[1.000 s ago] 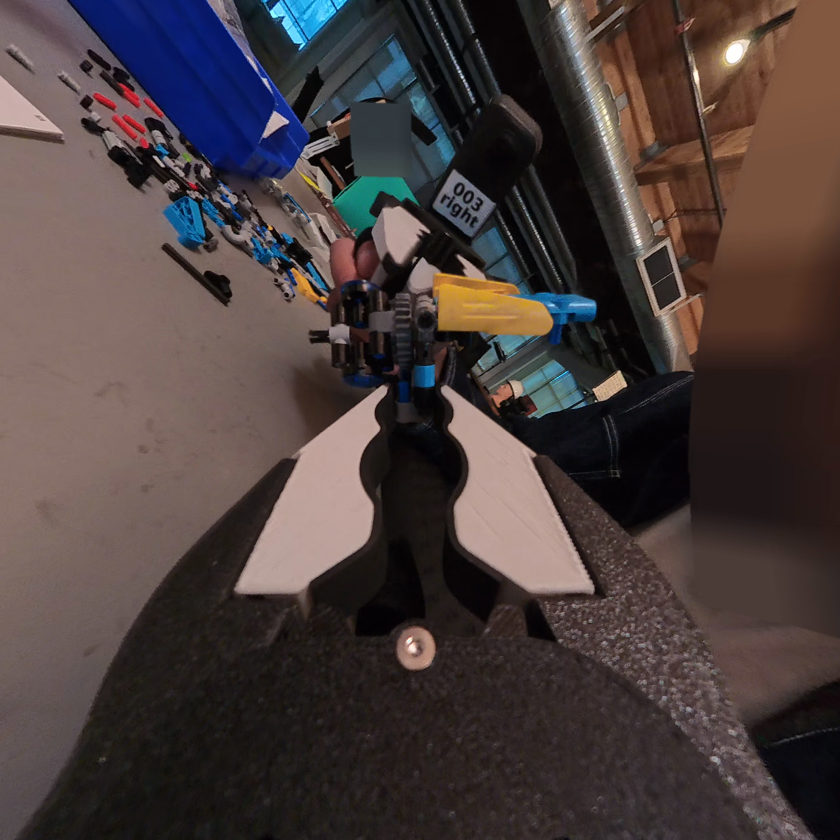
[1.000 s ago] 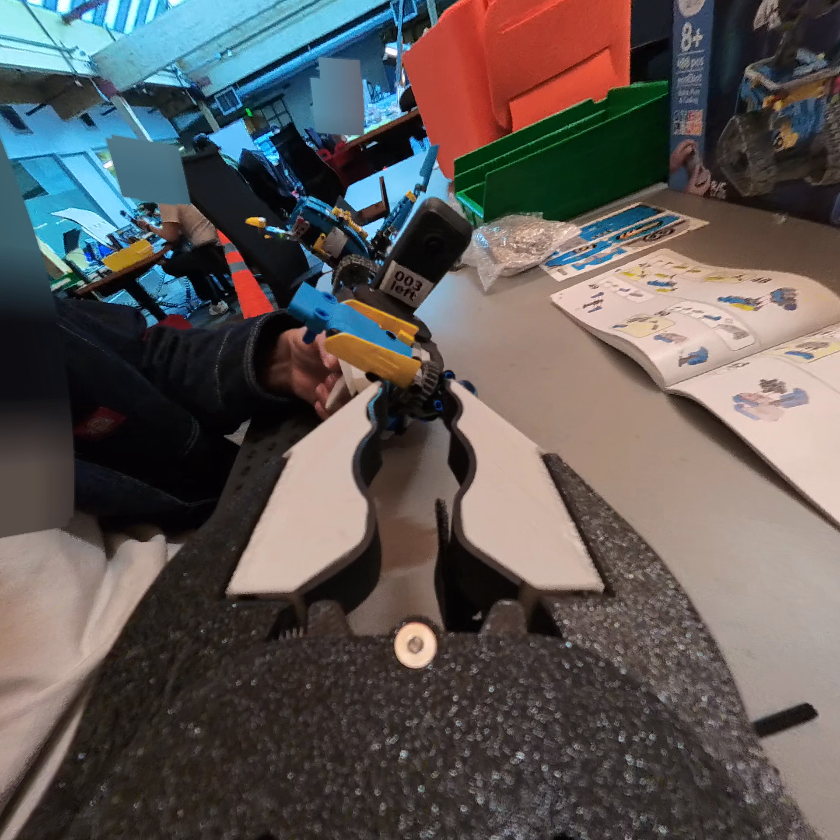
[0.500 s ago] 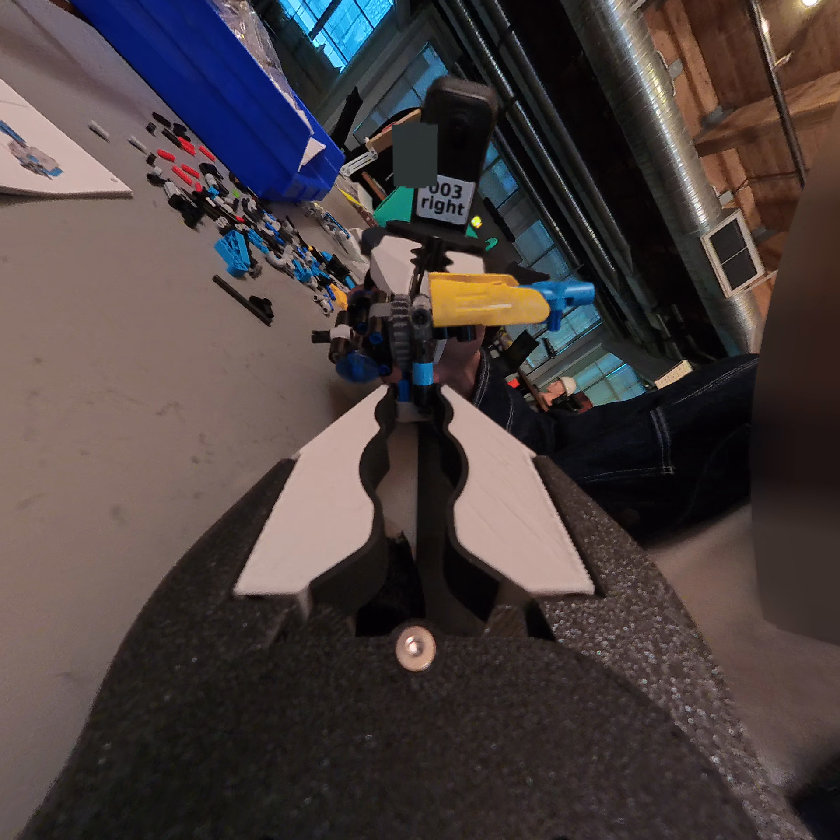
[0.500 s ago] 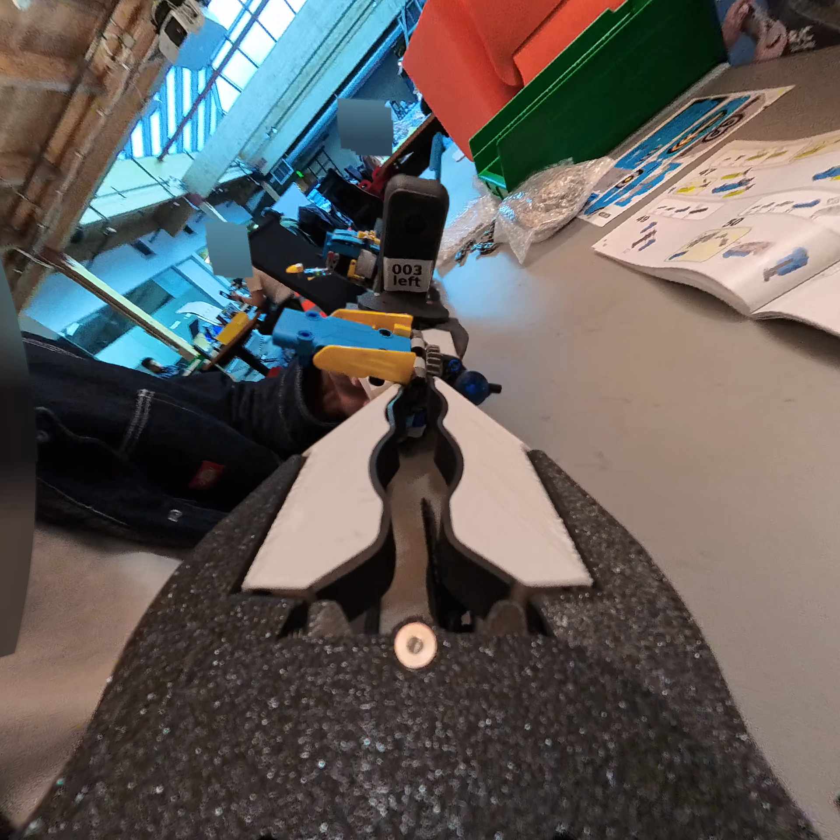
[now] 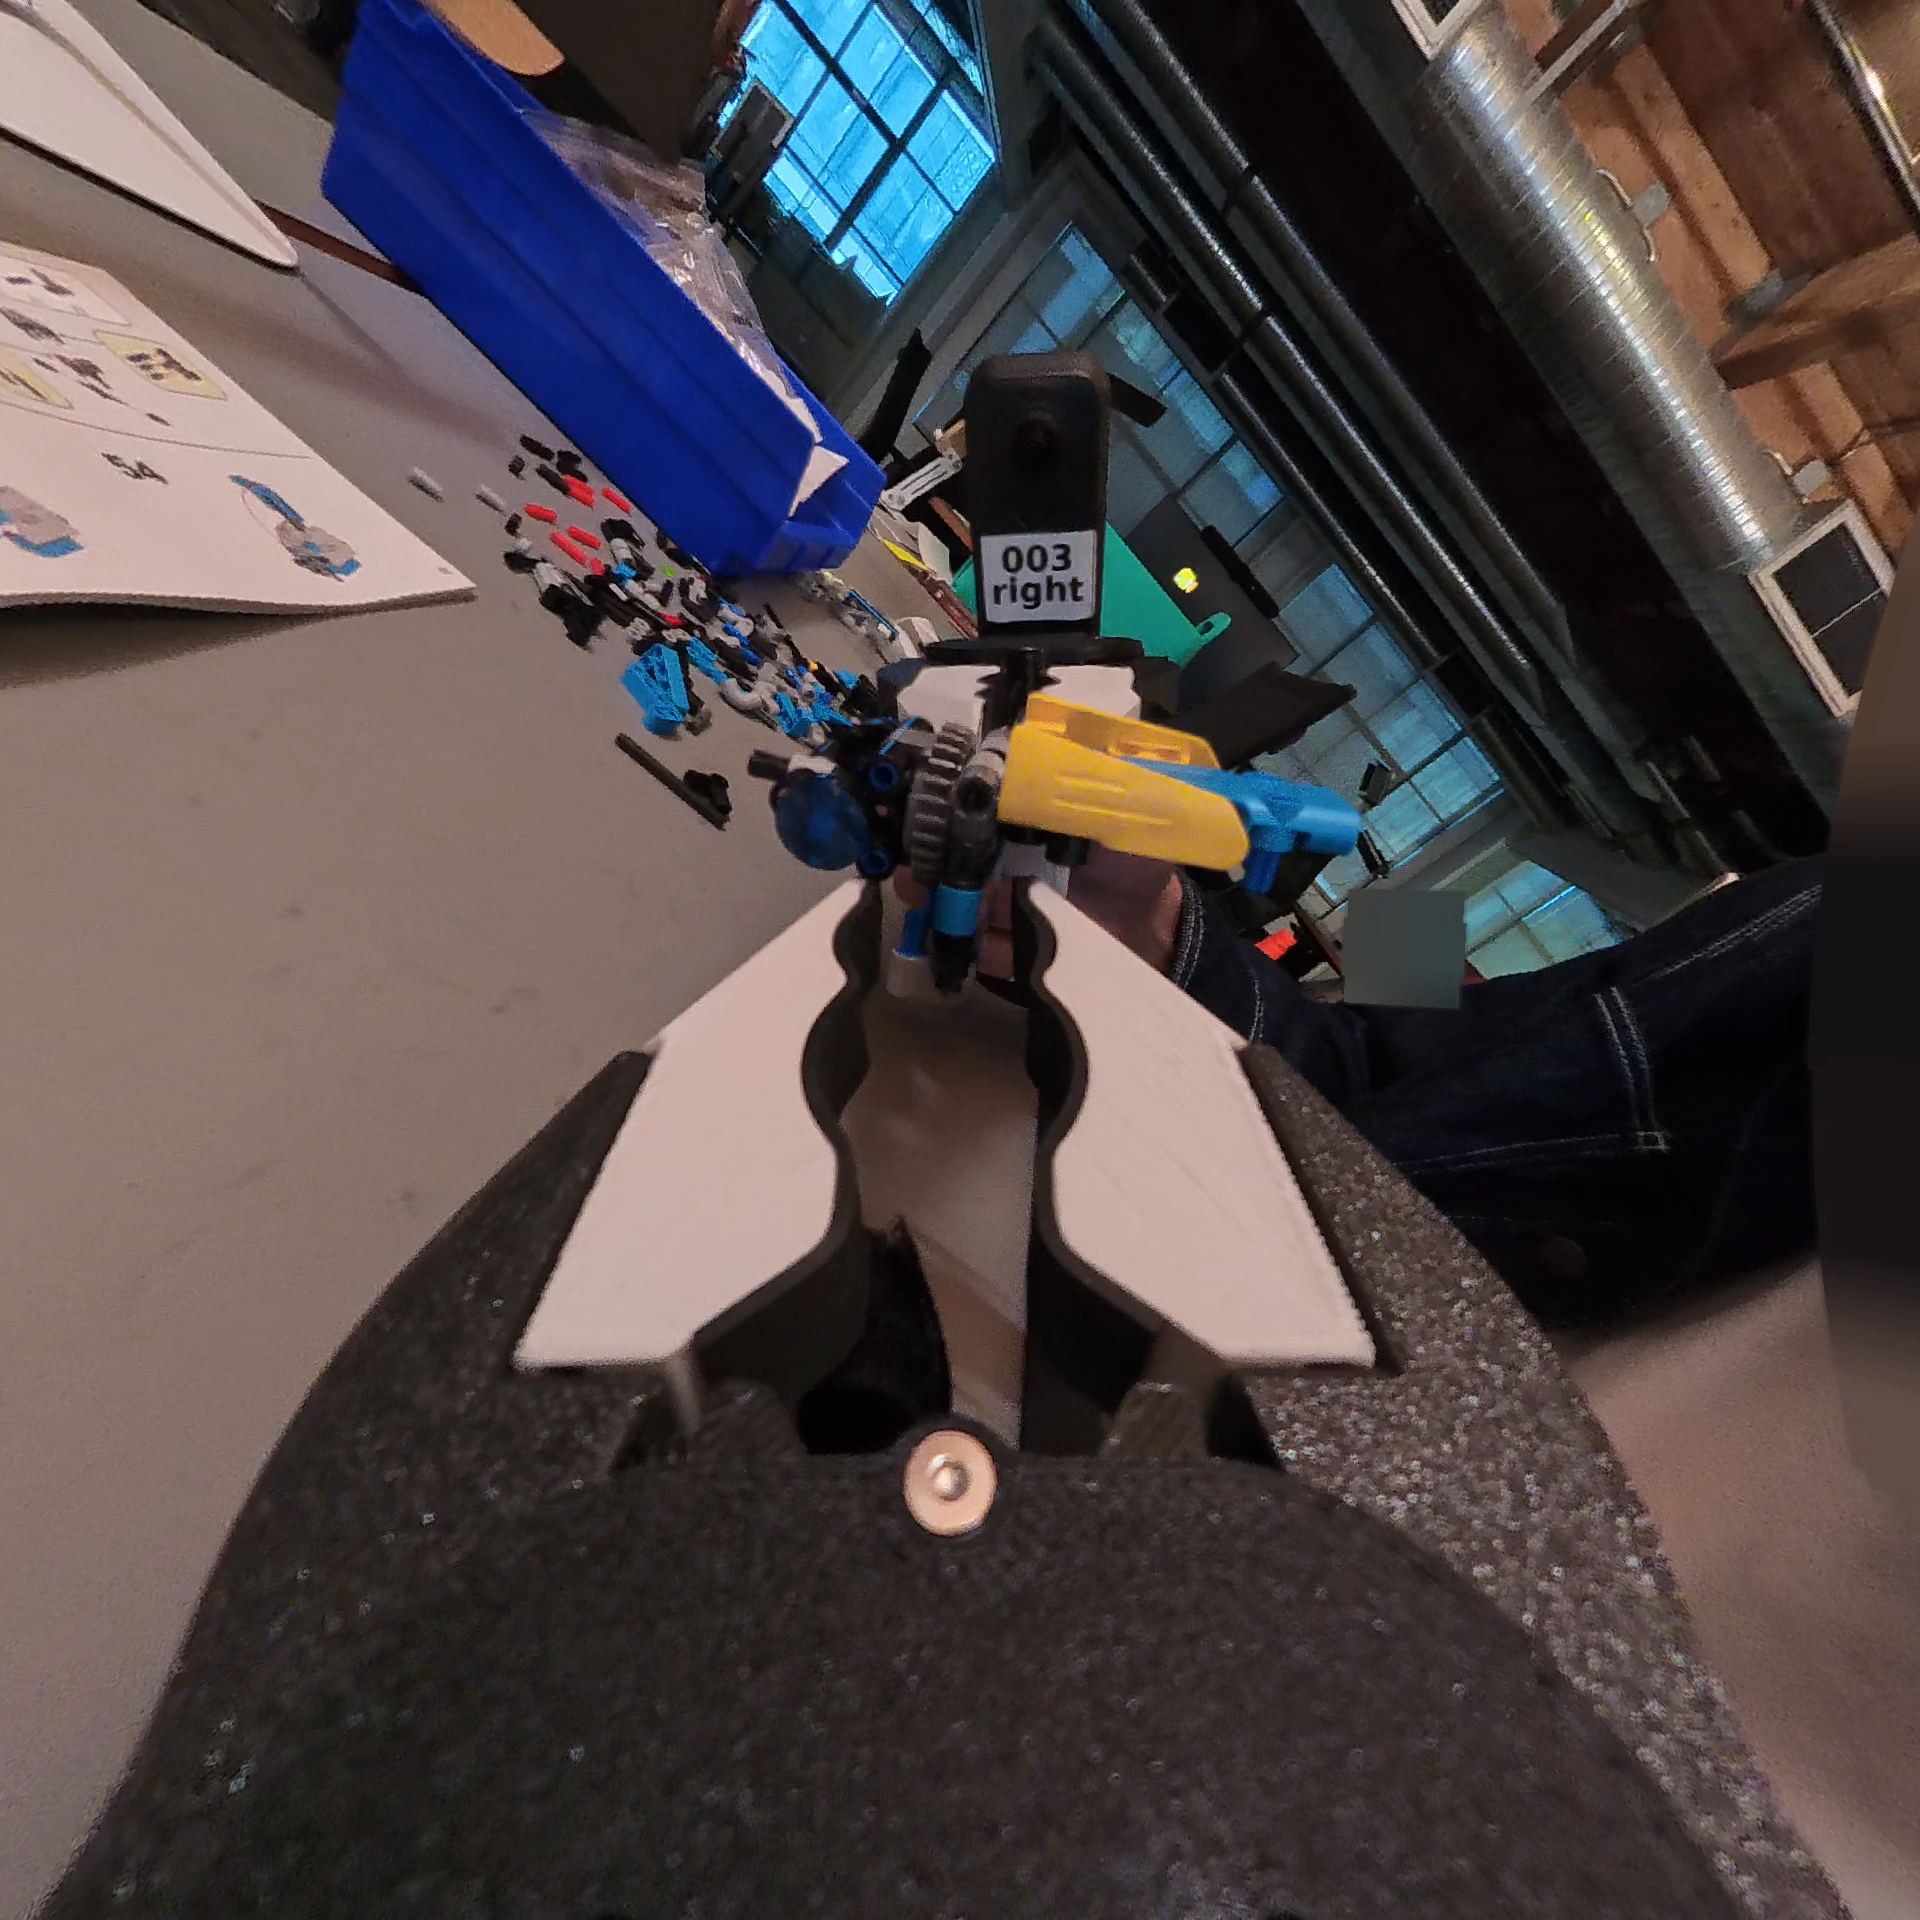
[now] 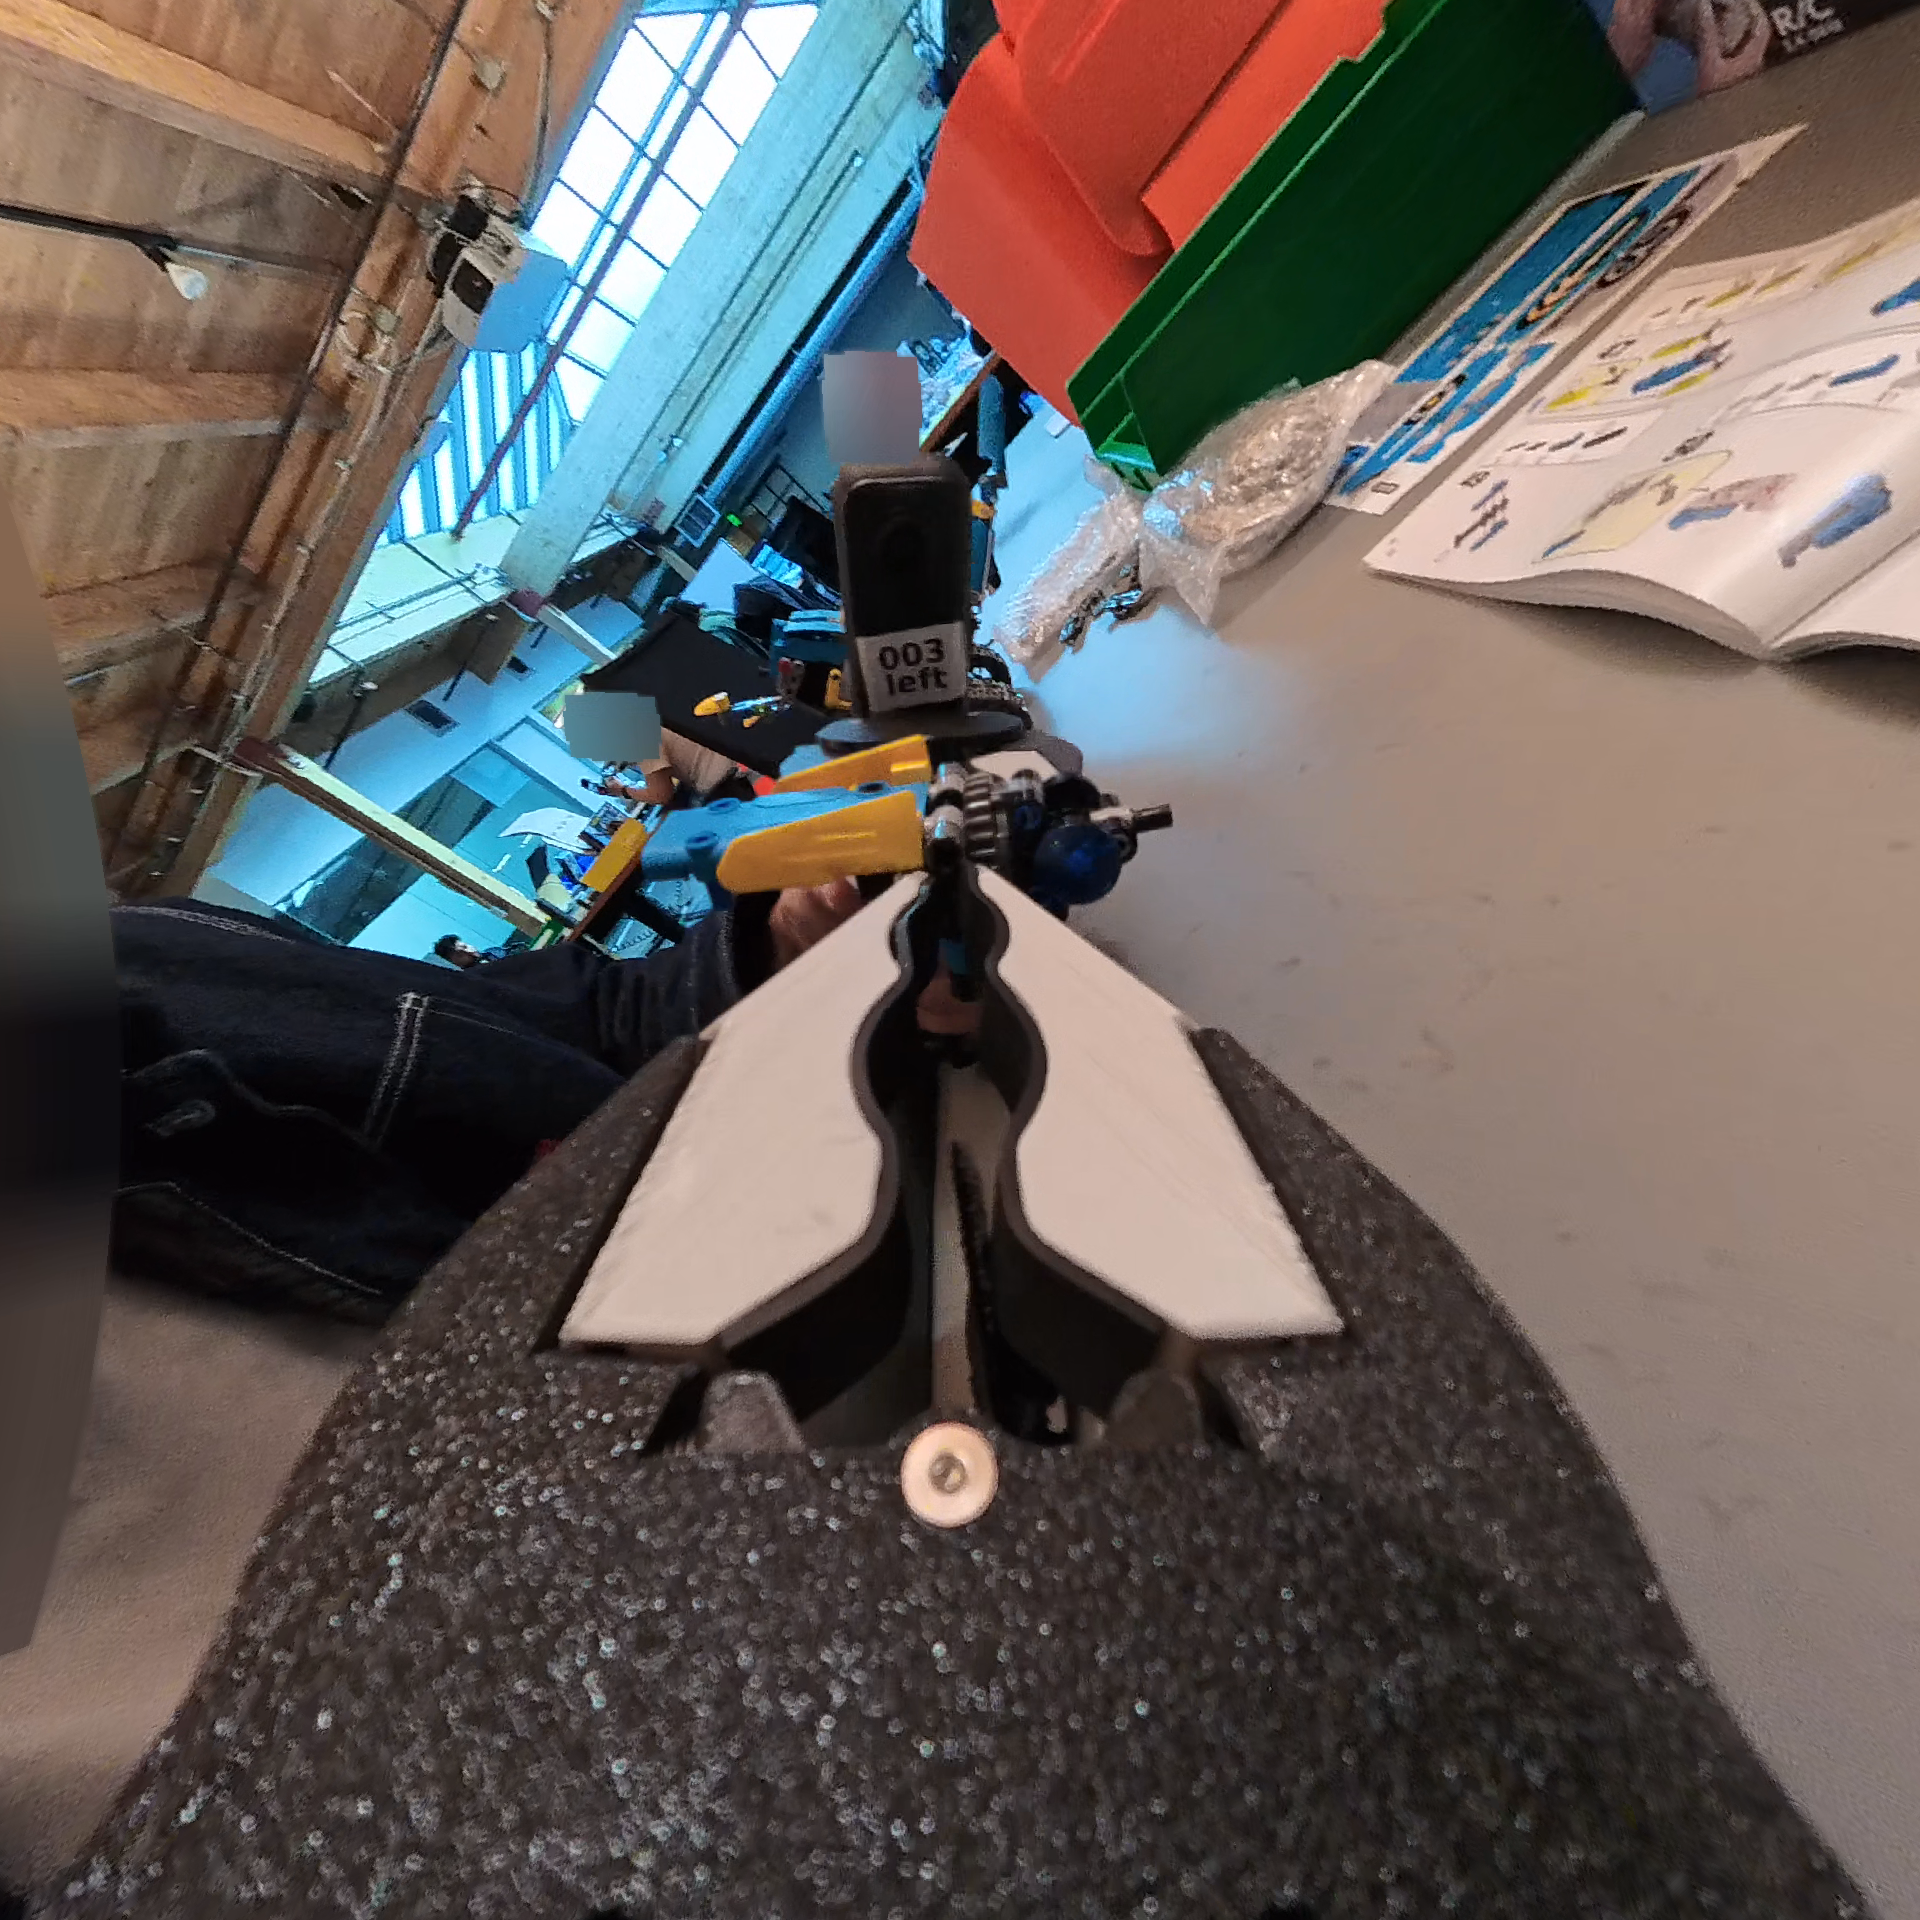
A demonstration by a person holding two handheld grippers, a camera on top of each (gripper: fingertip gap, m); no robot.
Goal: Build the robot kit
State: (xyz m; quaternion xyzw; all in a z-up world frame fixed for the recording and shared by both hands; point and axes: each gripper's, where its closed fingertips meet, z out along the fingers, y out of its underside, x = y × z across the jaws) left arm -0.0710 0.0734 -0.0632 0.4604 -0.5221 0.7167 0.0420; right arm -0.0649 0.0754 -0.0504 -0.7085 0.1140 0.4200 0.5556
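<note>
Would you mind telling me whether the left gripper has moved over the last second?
Yes. In its own view the left gripper has swung: the blue bin now sits nearer centre, and the open booklet has come into view.

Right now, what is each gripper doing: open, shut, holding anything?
Left gripper: jaws shut on the brick assembly, gripping its lower blue stem.
Right gripper: jaws shut on the same brick assembly from the opposite side.

left wrist: along its fingers, tilted, close | right wrist: opposite, facing it | shared: brick assembly (image 5: 1039,821), table (image 6: 1507,883)
</note>
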